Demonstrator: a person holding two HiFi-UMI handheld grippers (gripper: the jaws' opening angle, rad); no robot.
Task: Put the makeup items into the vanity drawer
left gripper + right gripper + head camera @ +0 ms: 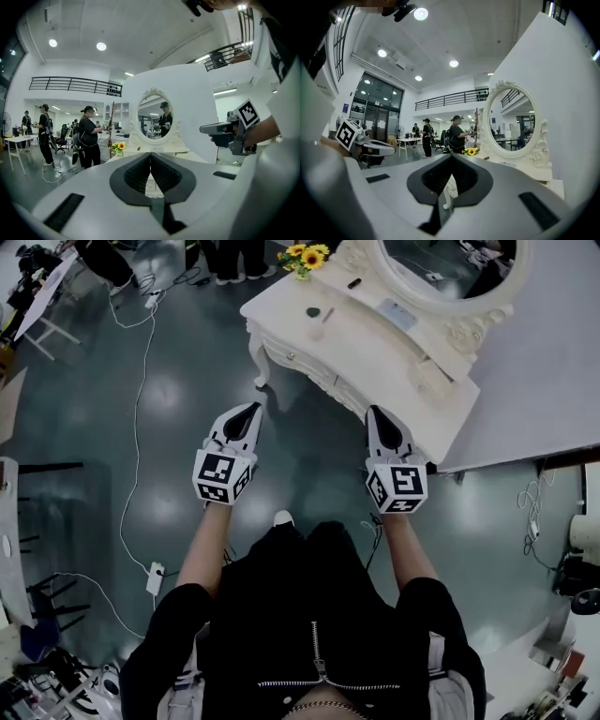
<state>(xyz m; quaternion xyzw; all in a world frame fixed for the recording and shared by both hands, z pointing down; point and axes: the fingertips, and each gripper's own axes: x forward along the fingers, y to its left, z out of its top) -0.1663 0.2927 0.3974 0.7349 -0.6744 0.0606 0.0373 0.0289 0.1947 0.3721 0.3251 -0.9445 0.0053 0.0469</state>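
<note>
Left gripper (251, 411) and right gripper (379, 414) both pressed together, empty, just short of vanity (375, 345); makeup items (315, 314) lie on vanity top, beyond both.

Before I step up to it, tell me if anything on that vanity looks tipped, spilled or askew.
Nothing stands out. The vanity stands level, the sunflowers sit upright at its corner, and the small makeup items lie loose on top, none spilled.
</note>
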